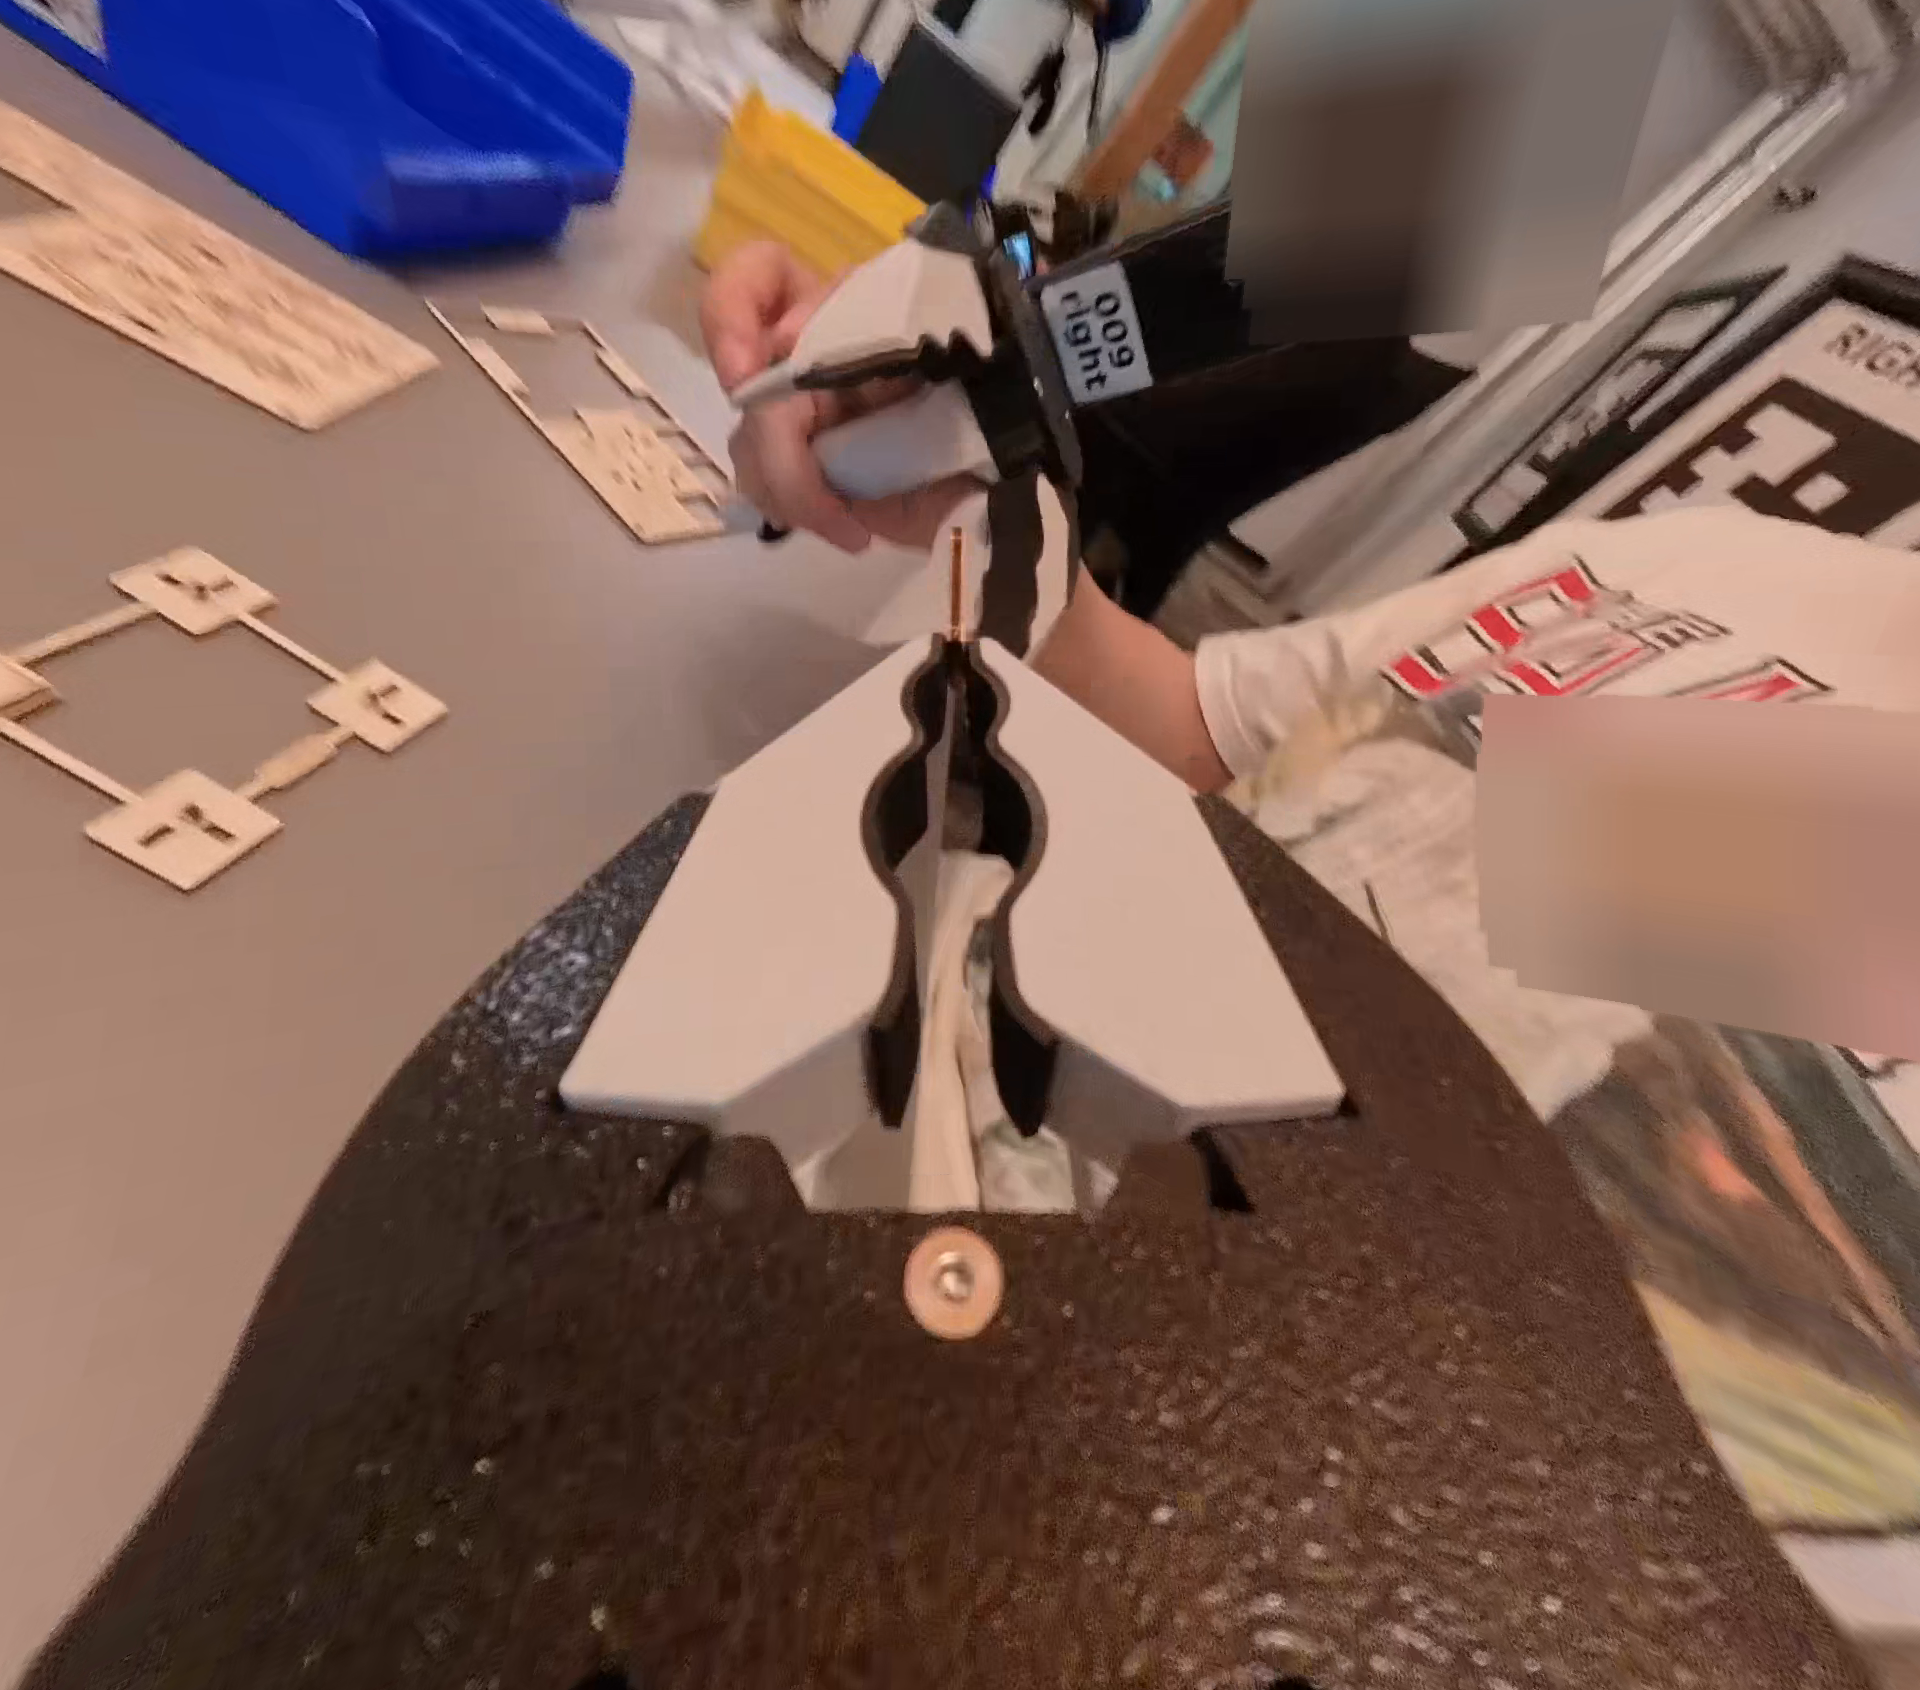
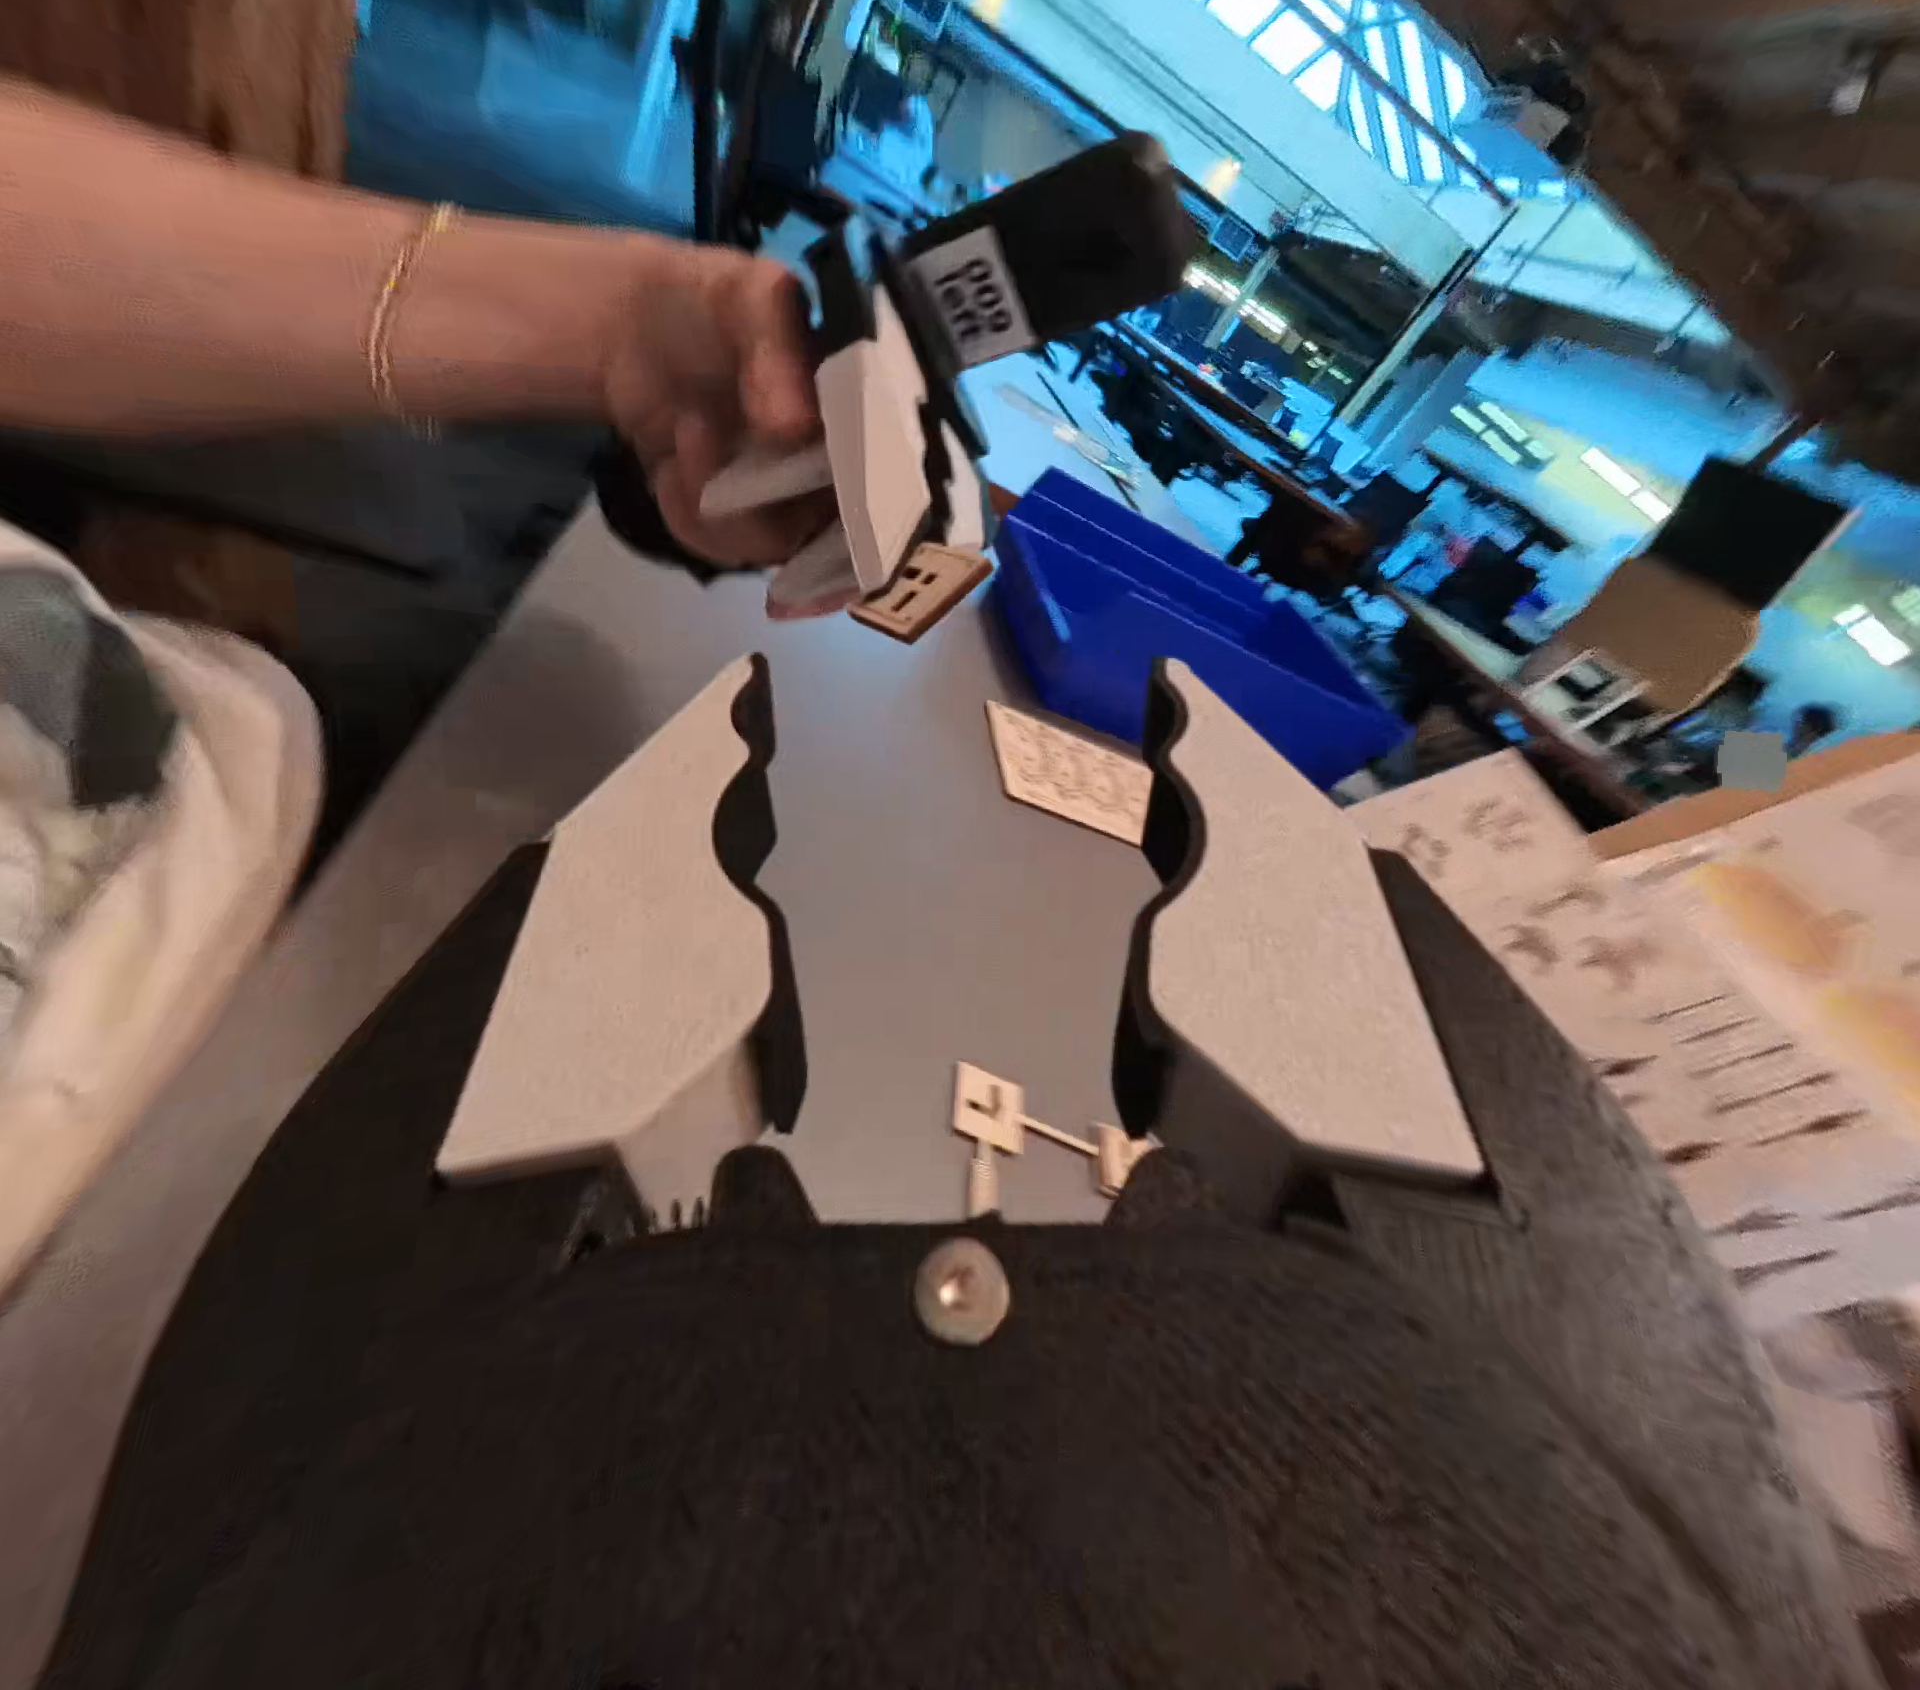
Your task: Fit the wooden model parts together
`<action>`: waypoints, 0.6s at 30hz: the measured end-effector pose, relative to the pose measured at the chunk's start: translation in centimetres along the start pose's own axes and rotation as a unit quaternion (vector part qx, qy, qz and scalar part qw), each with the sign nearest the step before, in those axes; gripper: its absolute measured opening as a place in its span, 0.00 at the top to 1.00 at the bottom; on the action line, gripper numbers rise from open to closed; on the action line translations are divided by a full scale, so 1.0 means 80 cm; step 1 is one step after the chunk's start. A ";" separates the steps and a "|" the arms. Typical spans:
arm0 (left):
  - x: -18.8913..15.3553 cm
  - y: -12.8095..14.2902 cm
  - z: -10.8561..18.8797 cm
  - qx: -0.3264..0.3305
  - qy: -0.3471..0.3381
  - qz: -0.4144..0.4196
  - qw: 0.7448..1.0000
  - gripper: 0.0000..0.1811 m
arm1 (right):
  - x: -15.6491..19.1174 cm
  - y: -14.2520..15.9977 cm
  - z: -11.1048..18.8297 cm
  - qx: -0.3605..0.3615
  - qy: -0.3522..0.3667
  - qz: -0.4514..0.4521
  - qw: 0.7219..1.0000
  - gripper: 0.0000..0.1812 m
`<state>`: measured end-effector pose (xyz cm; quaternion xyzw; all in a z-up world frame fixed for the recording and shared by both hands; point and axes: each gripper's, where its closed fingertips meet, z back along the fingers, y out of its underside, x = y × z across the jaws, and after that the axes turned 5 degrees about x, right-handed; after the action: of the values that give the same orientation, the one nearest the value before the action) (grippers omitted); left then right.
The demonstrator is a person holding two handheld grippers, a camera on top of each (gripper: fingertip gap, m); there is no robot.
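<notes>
Left wrist view: left gripper [image 1: 956, 653] clenched on small flat square wooden piece [image 2: 920, 591] with slots, seen edge-on here, held above grey table [image 1: 520, 809]. Right gripper [image 2: 961, 684] spread wide, holding nothing. Wooden frame of linked squares [image 1: 218, 715] lies flat on table; apparently untouched.

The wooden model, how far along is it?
Early on. Done: a square frame of four slotted plates joined by thin bars lies on the table. In hand: the left gripper is shut on a small slotted plate, held above the table; the right gripper is open and empty. Left: that plate is not yet fitted, and two part sheets still hold uncut pieces.
</notes>
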<state>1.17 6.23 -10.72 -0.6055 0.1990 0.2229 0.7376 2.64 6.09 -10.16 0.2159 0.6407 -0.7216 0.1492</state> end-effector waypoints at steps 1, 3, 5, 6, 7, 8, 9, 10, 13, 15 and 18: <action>-0.001 0.004 0.000 0.022 0.007 0.005 1.000 1.00 | 0.005 0.000 -0.002 0.014 0.001 0.034 0.999 0.61; -0.005 0.008 -0.001 0.056 0.030 0.013 0.998 1.00 | 0.014 -0.003 -0.004 0.019 -0.011 0.064 0.998 0.62; -0.001 0.006 -0.001 0.066 0.033 0.024 0.997 1.00 | 0.018 -0.005 -0.005 0.022 -0.015 0.092 0.995 0.66; -0.002 0.007 -0.002 0.076 0.040 0.029 0.996 1.00 | 0.022 -0.005 -0.006 0.027 -0.022 0.105 0.994 0.69; -0.003 0.010 -0.004 0.088 0.046 0.033 0.995 1.00 | 0.023 -0.005 -0.008 0.033 -0.022 0.111 0.993 0.71; -0.002 0.012 -0.006 0.098 0.048 0.033 0.994 1.00 | 0.022 -0.002 -0.011 0.043 -0.020 0.115 0.992 0.74; -0.002 0.014 -0.008 0.107 0.048 0.031 0.993 1.00 | 0.024 0.003 -0.013 0.054 -0.026 0.120 0.991 0.75; -0.001 0.016 -0.010 0.118 0.049 0.031 0.991 1.00 | 0.027 0.007 -0.015 0.061 -0.035 0.122 0.990 0.76; 0.002 0.015 -0.013 0.128 0.053 0.036 0.990 1.00 | 0.026 0.006 -0.015 0.050 -0.037 0.117 0.991 0.84; 0.007 0.013 -0.014 0.128 0.052 0.044 0.989 1.00 | 0.021 0.009 -0.013 0.051 -0.033 0.108 0.992 0.86; 0.016 0.008 -0.015 0.126 0.041 0.048 0.990 1.00 | 0.013 0.016 -0.014 0.059 -0.016 0.105 0.993 0.86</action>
<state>1.82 5.28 -12.21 -0.5062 0.2847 0.2059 0.7876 2.52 7.07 -11.91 0.2787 0.5680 -0.7420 0.2217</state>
